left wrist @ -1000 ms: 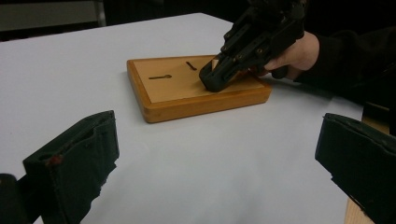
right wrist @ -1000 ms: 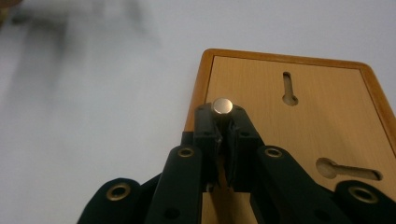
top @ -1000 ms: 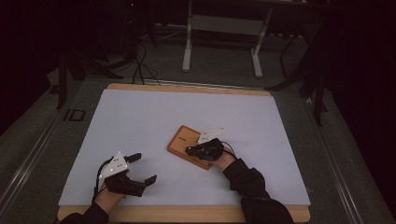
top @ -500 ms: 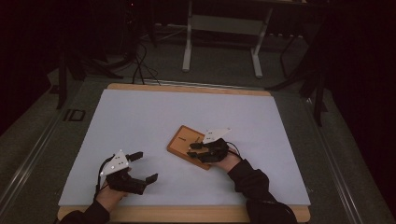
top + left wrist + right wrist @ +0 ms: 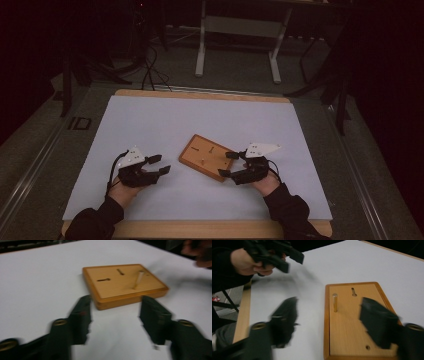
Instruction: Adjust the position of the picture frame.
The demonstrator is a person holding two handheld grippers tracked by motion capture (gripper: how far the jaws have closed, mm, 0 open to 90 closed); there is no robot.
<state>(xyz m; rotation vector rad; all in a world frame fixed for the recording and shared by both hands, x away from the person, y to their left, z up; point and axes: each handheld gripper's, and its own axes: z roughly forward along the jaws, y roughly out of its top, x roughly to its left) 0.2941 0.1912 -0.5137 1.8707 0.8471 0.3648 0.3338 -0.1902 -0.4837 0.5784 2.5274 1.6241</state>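
Lying slantwise on the white table cover (image 5: 150, 120), a flat wooden board (image 5: 207, 156) sat between the two grippers, a little nearer the person's right side. One short wooden peg (image 5: 137, 280) stood upright in the board, and the left gripper view also showed two dark slots (image 5: 103, 279) in its top face. In the right gripper view a small round hole (image 5: 367, 347) showed near the board's close edge.

The right gripper (image 5: 226, 164) was at the board's right-hand edge, with its jaws pointing toward the wood. They had just been opening and stood well apart. In its own view one jaw hung over the board's surface and the other over the white cover beside it, with nothing clamped between them and the peg standing free ahead of them.

The left gripper (image 5: 159, 164) was over the cover to the left of the board, apart from it and aimed at its near corner. Its jaws had just been closing, yet a clear gap remained, and only bare cover lay between them. Both hands came in from the table's near wooden edge (image 5: 200, 229).
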